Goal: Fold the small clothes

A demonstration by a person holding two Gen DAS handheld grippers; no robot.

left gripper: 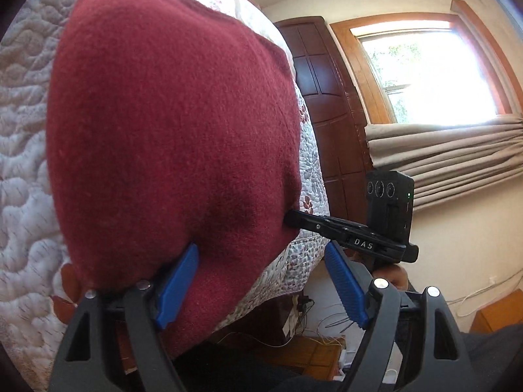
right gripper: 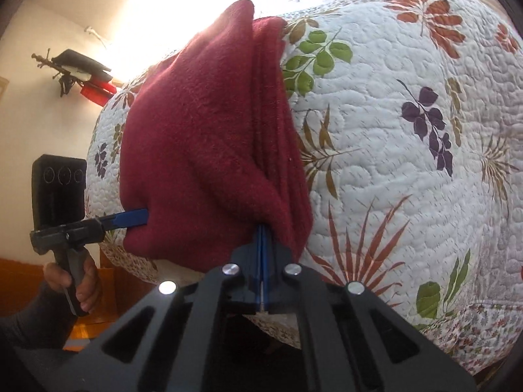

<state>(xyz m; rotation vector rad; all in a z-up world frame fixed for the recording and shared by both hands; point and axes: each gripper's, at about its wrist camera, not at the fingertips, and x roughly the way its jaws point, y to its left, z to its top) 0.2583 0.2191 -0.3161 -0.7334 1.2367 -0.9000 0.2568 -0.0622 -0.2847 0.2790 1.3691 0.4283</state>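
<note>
We record a dark red garment (right gripper: 209, 150) of plain colour, without pattern. The quilt (right gripper: 392, 150) is white, printed with green, purple, rust and olive leaf sprigs. Both grippers carry blue pads (left gripper: 178, 281) on black frames. At upper right of the left view, the window frame (left gripper: 356, 65) is orange-brown wood above beige curtains (left gripper: 457, 153).

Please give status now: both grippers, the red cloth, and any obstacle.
Right gripper shut on red cloth corner. Left gripper open, one finger under the cloth edge. Cloth partly folded on quilt. Nothing in the way.
</note>
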